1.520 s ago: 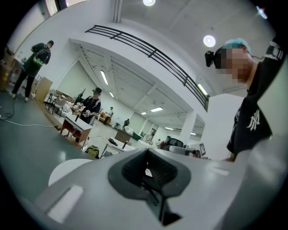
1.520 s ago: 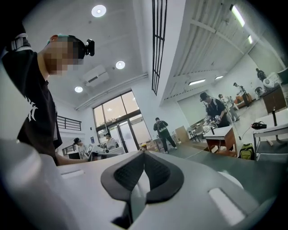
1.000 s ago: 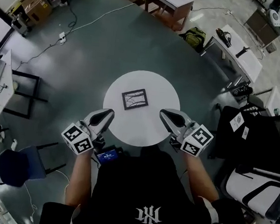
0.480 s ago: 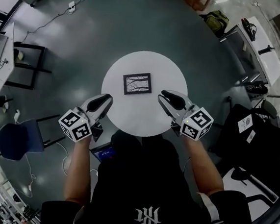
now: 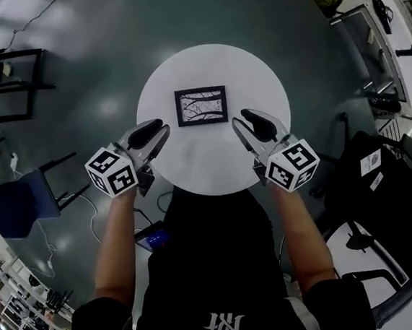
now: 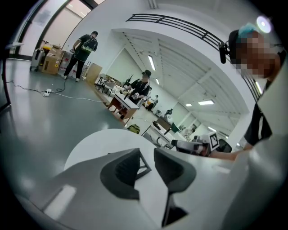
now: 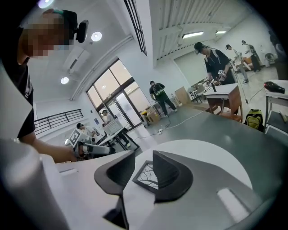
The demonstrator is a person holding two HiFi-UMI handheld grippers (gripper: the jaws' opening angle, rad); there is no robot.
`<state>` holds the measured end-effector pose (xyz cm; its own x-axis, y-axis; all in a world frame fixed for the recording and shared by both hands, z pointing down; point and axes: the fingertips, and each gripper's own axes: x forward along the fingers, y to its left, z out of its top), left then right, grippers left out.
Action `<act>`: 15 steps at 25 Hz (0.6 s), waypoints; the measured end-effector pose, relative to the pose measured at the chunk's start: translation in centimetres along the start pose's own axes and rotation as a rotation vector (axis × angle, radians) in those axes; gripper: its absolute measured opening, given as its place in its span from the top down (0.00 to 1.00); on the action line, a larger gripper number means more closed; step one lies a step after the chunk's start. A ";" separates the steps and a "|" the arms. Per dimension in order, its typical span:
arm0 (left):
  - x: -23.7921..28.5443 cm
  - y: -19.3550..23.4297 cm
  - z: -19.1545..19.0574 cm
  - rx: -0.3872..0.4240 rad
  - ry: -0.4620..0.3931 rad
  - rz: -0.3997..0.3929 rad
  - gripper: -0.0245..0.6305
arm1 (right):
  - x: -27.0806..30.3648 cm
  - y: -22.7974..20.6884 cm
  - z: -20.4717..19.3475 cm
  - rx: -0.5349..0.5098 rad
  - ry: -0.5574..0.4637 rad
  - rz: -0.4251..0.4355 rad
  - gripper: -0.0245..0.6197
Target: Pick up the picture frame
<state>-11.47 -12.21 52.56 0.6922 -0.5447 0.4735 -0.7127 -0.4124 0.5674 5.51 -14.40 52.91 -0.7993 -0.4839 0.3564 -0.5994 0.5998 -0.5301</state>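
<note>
Grey floor point(image 5: 93, 55) fills most of the head view, with a round white table point(image 5: 201, 66) just above the centre. A blue chair point(image 5: 17, 204) sits at the lower left and a black chair point(image 5: 379, 177) at the right edge.

On the table lies the picture frame point(image 5: 201, 106), flat, dark-rimmed, with a pale picture of thin branching lines. It sits a little above the table's middle, its long side nearly level in the frame, tipped slightly up to the right.

Both of the 2 grippers reach over the near rim of the table. At the lower left of the picture frame, the left gripper point(image 5: 153, 134) points up and to the right, near the frame but apart from it. Its marker cube point(image 5: 111, 172) hangs past the table edge. Its jaws have just been opening and stand apart. In the left gripper view point(image 6: 146, 155) nothing is between them, and a corner of the picture frame point(image 6: 145, 167) shows through the gap, farther off on the table.

To the right of the picture frame, the right gripper point(image 5: 248, 122) points up and to the left, close beside the frame's right edge without touching. Its marker cube point(image 5: 292, 164) is over the table's right rim. Its jaws have also just been opening and are spread wide. In the right gripper view point(image 7: 144, 161) they hold nothing, and the picture frame point(image 7: 146, 177) lies beyond the gap.
</note>
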 end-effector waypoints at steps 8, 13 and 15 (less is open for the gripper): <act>4.0 5.7 -2.7 -0.054 0.022 0.044 0.81 | 5.8 -4.5 -5.3 0.071 0.113 -0.102 0.76; 5.9 8.4 -5.4 -0.040 0.083 0.120 0.80 | 7.5 -6.8 -7.9 0.086 0.174 -0.150 0.75; 6.5 8.8 -6.2 -0.033 0.110 0.131 0.79 | 7.9 -7.3 -8.6 0.069 0.200 -0.168 0.76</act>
<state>-12.54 -14.89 64.82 0.6033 -0.5083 0.6145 -0.7946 -0.3177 0.5173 3.20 -17.08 66.18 -0.6852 -0.4332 0.5855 -0.7258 0.4731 -0.4995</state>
